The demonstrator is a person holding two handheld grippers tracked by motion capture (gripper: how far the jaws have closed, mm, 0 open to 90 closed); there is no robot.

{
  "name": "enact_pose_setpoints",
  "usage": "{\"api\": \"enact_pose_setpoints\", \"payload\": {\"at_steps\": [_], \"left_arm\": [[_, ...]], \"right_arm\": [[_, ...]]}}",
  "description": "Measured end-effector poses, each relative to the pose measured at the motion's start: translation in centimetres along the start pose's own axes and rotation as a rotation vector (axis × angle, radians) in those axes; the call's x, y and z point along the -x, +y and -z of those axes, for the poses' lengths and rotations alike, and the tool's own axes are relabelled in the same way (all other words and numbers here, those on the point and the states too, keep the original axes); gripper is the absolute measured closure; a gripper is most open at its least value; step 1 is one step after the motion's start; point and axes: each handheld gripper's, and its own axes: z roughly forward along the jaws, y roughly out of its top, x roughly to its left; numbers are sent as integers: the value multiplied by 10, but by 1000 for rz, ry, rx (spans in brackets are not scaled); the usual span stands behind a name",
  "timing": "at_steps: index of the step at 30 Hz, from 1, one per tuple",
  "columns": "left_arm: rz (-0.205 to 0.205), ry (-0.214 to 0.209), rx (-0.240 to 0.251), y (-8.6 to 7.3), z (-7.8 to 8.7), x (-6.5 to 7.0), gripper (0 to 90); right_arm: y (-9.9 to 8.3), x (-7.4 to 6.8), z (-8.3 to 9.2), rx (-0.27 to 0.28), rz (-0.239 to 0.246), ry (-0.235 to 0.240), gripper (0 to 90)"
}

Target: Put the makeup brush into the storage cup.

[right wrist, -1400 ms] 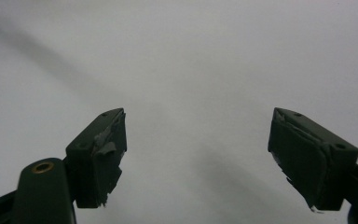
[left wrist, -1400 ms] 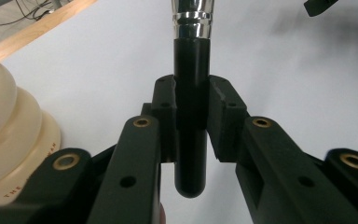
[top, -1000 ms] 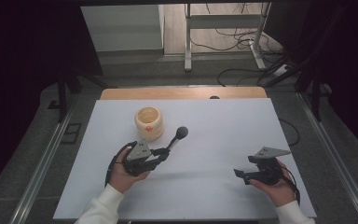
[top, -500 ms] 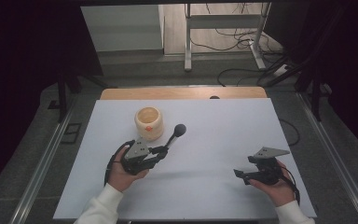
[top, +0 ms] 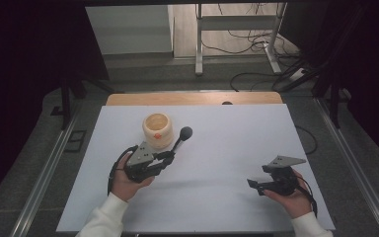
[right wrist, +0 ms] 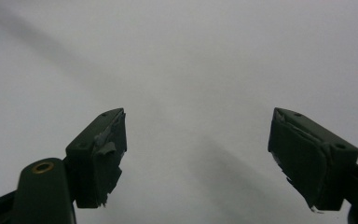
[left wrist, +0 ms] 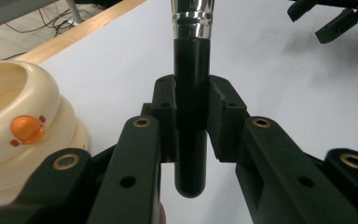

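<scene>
One brush (top: 181, 138), one cream pot (top: 157, 130), seemingly nothing else.

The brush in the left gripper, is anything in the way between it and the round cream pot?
Nothing visible is. The left gripper is shut on the brush by its black handle, and the cream pot sits right beside it, open at the top. Only bare white table lies around them.

Both hands wear white sleeves. The left gripper (top: 170, 154) and right gripper (top: 253, 184) are black, each topped by a grey 3-cornered plate, with a black cable looping behind the wrist. Brass-ringed holes dot the jaw arms, and the right gripper's pads (right wrist: 103, 161) look frayed
</scene>
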Motion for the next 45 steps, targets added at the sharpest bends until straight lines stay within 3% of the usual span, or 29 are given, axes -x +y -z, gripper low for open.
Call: {"api": "enact_pose_setpoints", "payload": {"at_steps": [45], "left_arm": [[65,65,69,1,19,-20,748]], "right_arm": [[-1,0,-3,-17,9,-12,203]]}}
